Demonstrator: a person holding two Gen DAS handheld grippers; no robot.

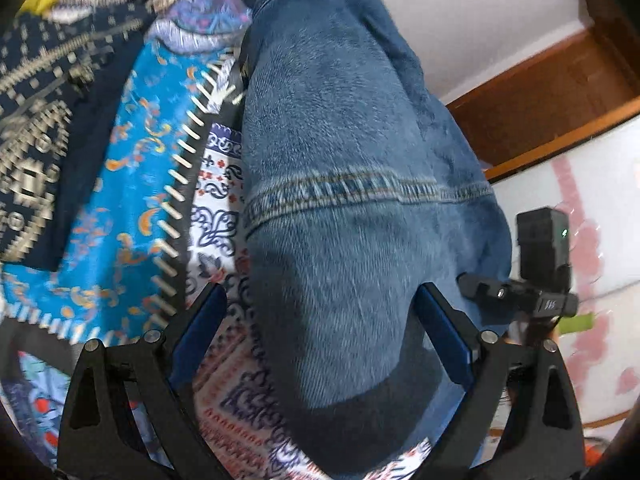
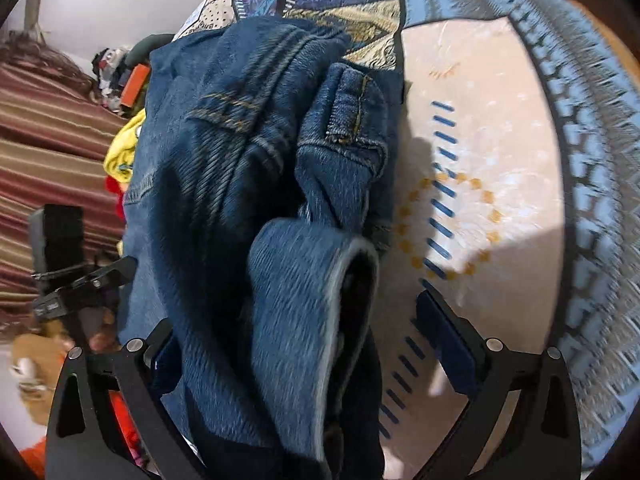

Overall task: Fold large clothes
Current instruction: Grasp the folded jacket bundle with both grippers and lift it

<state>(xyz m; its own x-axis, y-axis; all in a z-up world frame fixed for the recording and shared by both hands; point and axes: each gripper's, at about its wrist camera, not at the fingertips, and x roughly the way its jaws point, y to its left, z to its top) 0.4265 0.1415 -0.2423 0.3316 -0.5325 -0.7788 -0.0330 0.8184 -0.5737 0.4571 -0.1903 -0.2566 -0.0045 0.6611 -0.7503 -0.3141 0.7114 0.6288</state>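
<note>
A pair of blue denim jeans (image 1: 340, 152) lies bunched on a patchwork bedspread (image 1: 120, 184). In the left wrist view a jeans leg with a stitched seam runs away from me between the fingers. My left gripper (image 1: 320, 304) is open, its jaws wide on either side of the denim. In the right wrist view the jeans (image 2: 224, 152) are crumpled, with waistband and a leg opening (image 2: 352, 280) facing me. My right gripper (image 2: 296, 320) is open, with the denim between its fingers. The other gripper shows at the left edge (image 2: 80, 280).
A cream bedspread patch with blue dashes (image 2: 480, 184) lies right of the jeans. A heap of yellow and red clothes (image 2: 124, 152) sits left of them, next to a striped fabric (image 2: 52, 136). A wooden bed frame (image 1: 552, 88) and white wall stand to the right.
</note>
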